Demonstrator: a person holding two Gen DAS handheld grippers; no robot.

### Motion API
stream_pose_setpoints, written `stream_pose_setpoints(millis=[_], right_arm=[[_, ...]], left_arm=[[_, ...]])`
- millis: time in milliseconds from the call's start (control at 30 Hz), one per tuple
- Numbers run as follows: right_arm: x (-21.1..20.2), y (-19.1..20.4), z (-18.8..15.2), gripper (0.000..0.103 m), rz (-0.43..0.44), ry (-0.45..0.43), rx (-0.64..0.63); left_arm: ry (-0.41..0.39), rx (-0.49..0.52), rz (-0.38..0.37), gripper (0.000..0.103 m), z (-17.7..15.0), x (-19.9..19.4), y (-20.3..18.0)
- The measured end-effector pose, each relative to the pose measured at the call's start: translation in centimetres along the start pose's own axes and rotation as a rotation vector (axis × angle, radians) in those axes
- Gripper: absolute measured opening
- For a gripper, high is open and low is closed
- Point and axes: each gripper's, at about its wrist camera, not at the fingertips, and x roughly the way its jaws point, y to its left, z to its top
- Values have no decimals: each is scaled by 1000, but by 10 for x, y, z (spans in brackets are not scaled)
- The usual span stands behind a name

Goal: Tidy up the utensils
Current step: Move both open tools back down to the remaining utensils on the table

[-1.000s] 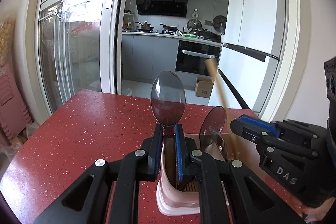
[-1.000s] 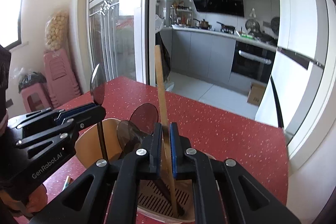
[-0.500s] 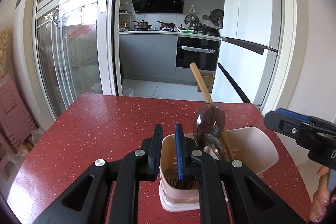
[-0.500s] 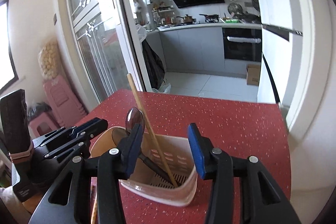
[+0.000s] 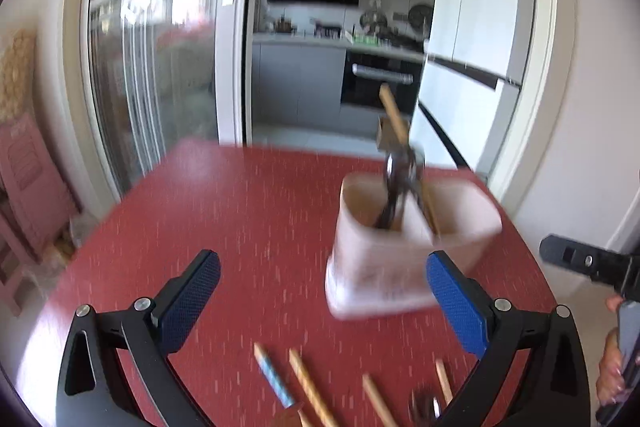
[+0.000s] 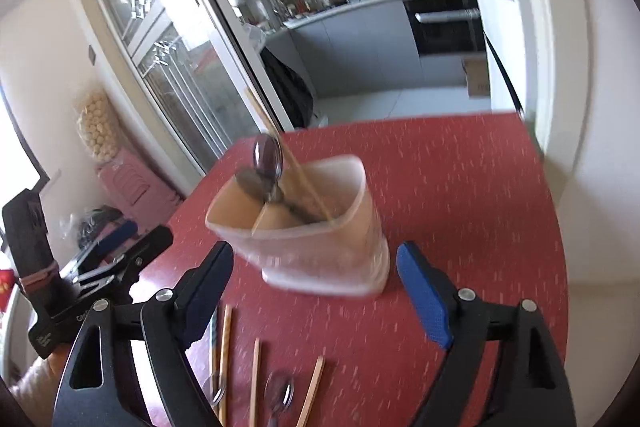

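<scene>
A pale pink utensil holder [image 5: 412, 259] [image 6: 320, 247] stands on the red table [image 5: 240, 207] [image 6: 460, 187]. In it are dark spoons [image 5: 396, 187] [image 6: 268, 157] and a wooden chopstick [image 5: 394, 115] [image 6: 298, 171]. My left gripper [image 5: 322, 261] is drawn back from the holder. Its jaws are opening wide, with nothing between them. My right gripper [image 6: 316, 259] also hangs in front of the holder, and its jaws are opening with nothing gripped. Several loose chopsticks [image 5: 310, 387] [image 6: 254, 379] and a clear spoon [image 6: 280, 391] lie below the grippers.
A blue-handled stick [image 5: 274, 375] lies among the loose chopsticks. The right gripper's tip [image 5: 580, 261] shows at the right edge of the left wrist view, held by a hand [image 5: 612, 367]. The table's far edge meets a sliding glass door [image 5: 160, 67] and a kitchen doorway. Pink stools [image 6: 136, 183] stand to the left.
The left gripper let go of the spoon and the right gripper let go of the chopstick. Both now stand in the holder. Both grippers opened wide and pulled back, and loose utensils came into view.
</scene>
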Motion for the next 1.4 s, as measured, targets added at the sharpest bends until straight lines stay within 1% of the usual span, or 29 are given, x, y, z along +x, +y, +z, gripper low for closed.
stream_pose_setpoints(millis=[67, 100, 133, 200, 267, 367, 467, 567, 700, 767, 867, 967, 1167, 1400], right_arm=[[-4, -3, -12, 88, 8, 36, 37], [-5, -4, -20, 88, 3, 57, 51], [-6, -6, -25, 88, -6, 72, 56], [-7, -6, -39, 88, -31, 119, 51], [-8, -3, -52, 88, -51, 148, 48], [-7, 1, -74, 88, -90, 201, 46], [-4, 2, -93, 88, -103, 245, 56], [0, 1, -114, 88, -130, 290, 59], [6, 2, -131, 88, -154, 339, 59], [7, 2, -136, 88, -166, 352, 59], [8, 3, -140, 88, -176, 369, 59], [10, 5, -140, 88, -184, 378, 49], [13, 7, -141, 88, -196, 399, 60], [30, 18, -136, 88, -244, 445, 9]], left_arm=[[70, -45, -27, 103, -18, -5, 11], [86, -54, -34, 103, -24, -8, 15], [103, -59, -28, 103, -34, -11, 18], [127, -43, 18, 103, -53, -16, 23], [157, -32, 46, 103, -70, -18, 28], [210, -38, 64, 103, -91, -19, 33], [235, -43, 78, 103, -111, -21, 34], [261, -29, 62, 103, -132, -25, 32], [289, -8, 35, 103, -149, -30, 28], [297, 12, 23, 103, -155, -33, 24], [296, 39, 25, 103, -157, -36, 19], [302, 46, 13, 103, -158, -37, 18], [343, 61, -15, 103, -161, -34, 16], [368, 111, -16, 103, -163, -26, 10]])
